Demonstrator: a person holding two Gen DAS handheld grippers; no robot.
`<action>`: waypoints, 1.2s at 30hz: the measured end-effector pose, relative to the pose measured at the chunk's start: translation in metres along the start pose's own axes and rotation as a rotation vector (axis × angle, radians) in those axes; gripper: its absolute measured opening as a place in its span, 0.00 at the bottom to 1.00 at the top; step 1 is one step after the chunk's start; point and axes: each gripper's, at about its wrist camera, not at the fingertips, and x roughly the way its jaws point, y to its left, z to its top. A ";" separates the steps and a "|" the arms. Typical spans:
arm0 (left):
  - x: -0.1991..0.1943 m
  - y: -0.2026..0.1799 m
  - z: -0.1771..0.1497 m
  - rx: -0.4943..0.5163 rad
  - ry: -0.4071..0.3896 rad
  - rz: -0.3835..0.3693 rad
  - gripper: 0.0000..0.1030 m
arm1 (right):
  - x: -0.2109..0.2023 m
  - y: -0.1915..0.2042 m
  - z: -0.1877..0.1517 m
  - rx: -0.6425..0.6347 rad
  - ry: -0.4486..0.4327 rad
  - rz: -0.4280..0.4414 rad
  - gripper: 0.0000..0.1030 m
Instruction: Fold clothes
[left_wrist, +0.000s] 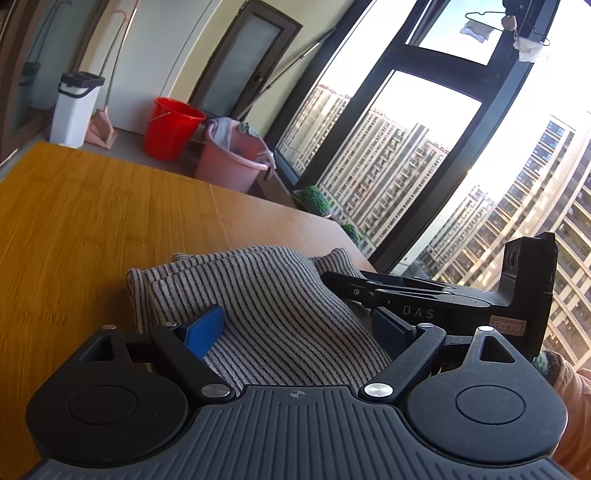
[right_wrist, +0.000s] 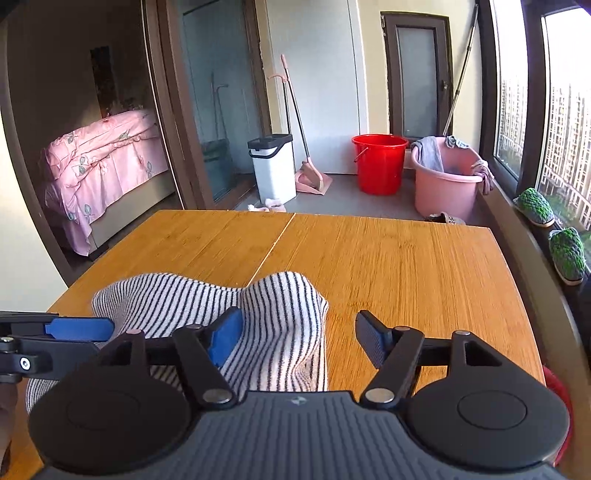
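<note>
A grey-and-black striped garment (left_wrist: 266, 295) lies bunched and folded on the wooden table (left_wrist: 92, 221) near its right edge. My left gripper (left_wrist: 299, 328) is open, its blue pads on either side of the cloth, which lies between them. The right gripper (left_wrist: 351, 284) comes in from the right, touching the garment's far side. In the right wrist view the striped garment (right_wrist: 207, 302) is humped up on the table (right_wrist: 406, 277). My right gripper (right_wrist: 299, 338) is open, with the cloth against its left finger and bare wood by the right one. The left gripper (right_wrist: 107, 328) reaches in from the left.
Beyond the table stand a red bucket (right_wrist: 379, 162), a pink tub (right_wrist: 445, 181) with rags, a white bin (right_wrist: 272, 166) and a pink dustpan (right_wrist: 313, 179). Large windows (left_wrist: 424, 147) run along the right, green slippers (right_wrist: 535, 206) on the sill. A pink bed (right_wrist: 103, 162) shows at left.
</note>
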 end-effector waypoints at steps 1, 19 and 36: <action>0.000 0.000 0.000 0.003 0.001 0.002 0.90 | -0.002 0.001 0.001 -0.002 -0.005 0.001 0.66; -0.001 -0.005 -0.002 0.009 -0.010 0.037 0.92 | 0.001 -0.014 -0.016 0.036 0.021 -0.023 0.76; -0.011 0.004 -0.002 -0.022 -0.020 0.124 0.93 | -0.005 0.016 -0.011 -0.068 0.034 -0.077 0.65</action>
